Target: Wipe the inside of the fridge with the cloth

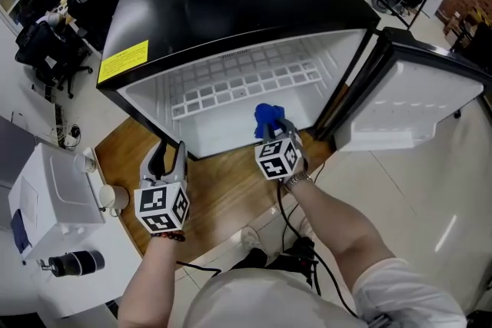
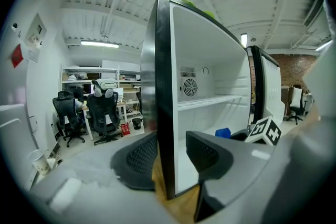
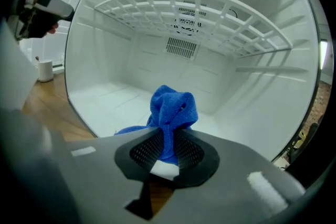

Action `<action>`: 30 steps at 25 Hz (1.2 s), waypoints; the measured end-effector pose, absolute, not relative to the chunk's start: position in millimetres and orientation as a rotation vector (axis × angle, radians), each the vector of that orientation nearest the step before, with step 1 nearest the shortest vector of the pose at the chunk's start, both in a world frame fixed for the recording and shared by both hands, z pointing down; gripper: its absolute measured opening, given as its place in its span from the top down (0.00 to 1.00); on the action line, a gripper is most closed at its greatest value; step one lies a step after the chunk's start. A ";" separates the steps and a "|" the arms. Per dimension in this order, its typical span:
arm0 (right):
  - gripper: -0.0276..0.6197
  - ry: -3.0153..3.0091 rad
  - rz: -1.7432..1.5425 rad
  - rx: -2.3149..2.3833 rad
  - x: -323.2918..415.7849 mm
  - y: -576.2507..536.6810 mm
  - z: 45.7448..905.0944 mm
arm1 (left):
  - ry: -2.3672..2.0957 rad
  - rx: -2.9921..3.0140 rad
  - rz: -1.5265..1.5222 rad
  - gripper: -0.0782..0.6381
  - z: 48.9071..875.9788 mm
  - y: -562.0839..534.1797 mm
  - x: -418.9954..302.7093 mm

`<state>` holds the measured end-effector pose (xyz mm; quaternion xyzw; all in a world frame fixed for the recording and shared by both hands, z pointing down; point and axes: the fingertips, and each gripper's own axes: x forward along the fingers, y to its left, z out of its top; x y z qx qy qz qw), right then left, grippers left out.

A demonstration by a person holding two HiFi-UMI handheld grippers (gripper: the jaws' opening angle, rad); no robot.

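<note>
Fridge stood on the wooden surface with its door swung fully open to the right. The white interior was exposed and the wire shelf was in place. No streak, wet patch or dirt could be made out on the walls or floor of the compartment, so how much had been wiped could not be read. Judged: wiping at an early or middle stage, with floor, side walls, back wall and shelf all possibly left to do.

Cloth, blue and bunched, sat low at the mouth of the compartment, above the front of its floor. Whether it touched the floor could not be told.

Right gripper pointed into the fridge and downward, forearm extended, jaws pinching the cloth's lower fold. Left gripper was held outside, near the left front corner, jaws spread with nothing gripped.
</note>
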<state>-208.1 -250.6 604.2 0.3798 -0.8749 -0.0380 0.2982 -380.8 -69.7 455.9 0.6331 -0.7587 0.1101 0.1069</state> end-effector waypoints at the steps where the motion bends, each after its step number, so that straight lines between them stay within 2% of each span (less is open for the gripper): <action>1: 0.87 -2.315 -0.102 1.017 -202.9 -253.4 604.1 | -2.236 1.860 0.324 0.66 456.0 -69.7 -381.0; 11: 0.87 -2.245 -0.086 1.078 -161.4 -275.5 604.6 | -2.251 1.830 0.330 0.66 456.4 -69.3 -381.3; 20: 0.87 -2.311 -0.042 1.074 -154.0 -274.0 583.8 | -2.225 1.828 0.365 0.66 457.0 -63.6 -377.6; 25: 0.87 -2.406 -0.039 1.001 -155.6 -259.6 558.7 | -2.172 1.874 0.417 0.66 470.5 -39.7 -350.2; 30: 0.87 -2.508 -0.032 0.859 -158.4 -234.3 534.0 | -2.039 2.028 0.425 0.66 474.2 -63.0 -308.7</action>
